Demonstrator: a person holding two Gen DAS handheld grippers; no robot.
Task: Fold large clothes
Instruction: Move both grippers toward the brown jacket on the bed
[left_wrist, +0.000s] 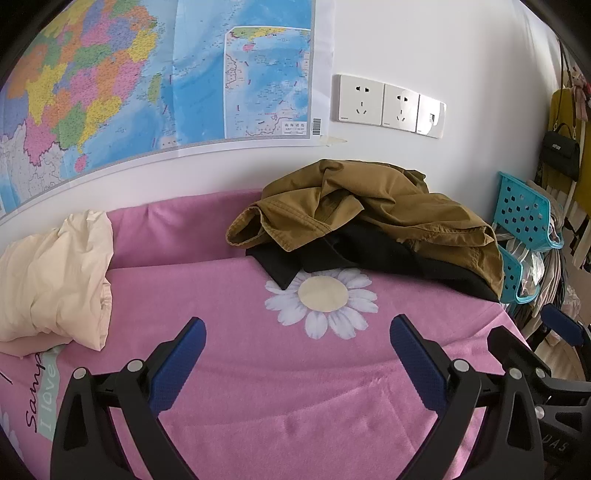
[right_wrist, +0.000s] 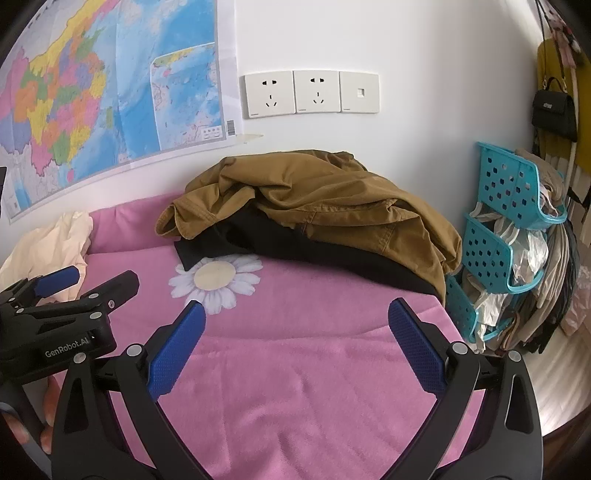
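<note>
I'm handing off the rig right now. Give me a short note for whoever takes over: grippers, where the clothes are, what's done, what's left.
Left gripper: open, empty, over the pink daisy-print bed cover.
Right gripper: open, empty, beside it.
Crumpled mustard-brown cotton jacket lies heaped on a black garment at the far side by the wall.
Cream bundled cloth sits at the left.
Done: nothing folded.
Left: pull out, spread and fold each piece.
</note>
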